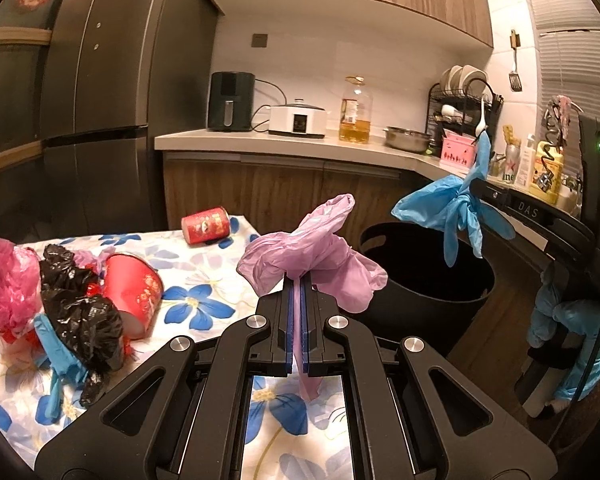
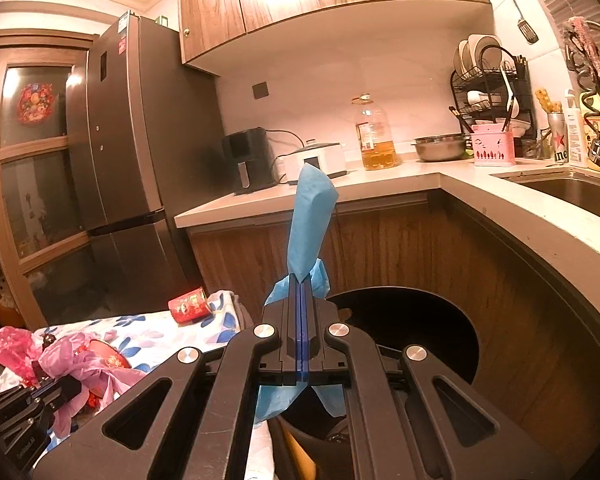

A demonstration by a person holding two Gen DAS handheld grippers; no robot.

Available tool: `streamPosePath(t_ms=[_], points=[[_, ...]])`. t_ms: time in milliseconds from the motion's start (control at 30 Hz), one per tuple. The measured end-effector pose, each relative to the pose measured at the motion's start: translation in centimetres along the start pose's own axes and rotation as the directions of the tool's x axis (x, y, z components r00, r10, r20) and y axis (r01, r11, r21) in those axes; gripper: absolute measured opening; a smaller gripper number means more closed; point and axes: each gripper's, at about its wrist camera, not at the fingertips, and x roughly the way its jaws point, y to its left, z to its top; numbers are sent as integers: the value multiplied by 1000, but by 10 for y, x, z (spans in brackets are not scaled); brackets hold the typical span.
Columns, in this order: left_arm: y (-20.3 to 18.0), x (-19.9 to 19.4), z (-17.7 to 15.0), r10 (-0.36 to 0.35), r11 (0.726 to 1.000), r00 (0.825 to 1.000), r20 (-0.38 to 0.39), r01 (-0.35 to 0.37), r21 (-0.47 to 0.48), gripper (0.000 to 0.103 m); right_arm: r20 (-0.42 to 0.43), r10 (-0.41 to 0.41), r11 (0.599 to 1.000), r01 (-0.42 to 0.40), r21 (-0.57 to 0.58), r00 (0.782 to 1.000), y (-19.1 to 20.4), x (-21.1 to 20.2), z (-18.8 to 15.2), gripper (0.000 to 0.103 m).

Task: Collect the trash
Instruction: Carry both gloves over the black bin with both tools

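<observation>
Purple glove [image 1: 312, 248] in left claw [image 1: 299, 280] beside bin rim [image 1: 420, 288].

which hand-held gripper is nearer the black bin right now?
Right. The right hand-held gripper, shut on a blue glove, is over the black bin. The left hand-held gripper, shut on a purple glove, is over the table edge beside it.

Black bin [image 2: 420, 320]: near rim and inside hidden behind the right gripper [image 2: 302, 284] body, bottom too dark to read. Blue glove [image 2: 310, 224] lower part hidden between the jaws. Purple glove [image 1: 312, 248] middle hidden in the left gripper [image 1: 299, 280]. Pink bag [image 1: 0, 280] cut by the left edge. Blue-gloved hand [image 1: 572, 320] partly hidden behind the handle. Red cup [image 1: 132, 292] print too small to read.
</observation>
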Motion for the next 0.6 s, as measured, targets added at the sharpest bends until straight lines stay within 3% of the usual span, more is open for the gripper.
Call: streamPosePath(t_ms=[267,600], points=[[-8,9,7,-28,999,1000,8,28,21,2,2,-22,1000,22,9,1000,-4,-1,0,1],[-51,37,37,-116,991,992,56,111,78,2,13,-72,997,72,15,997,-18,-4,2,1]])
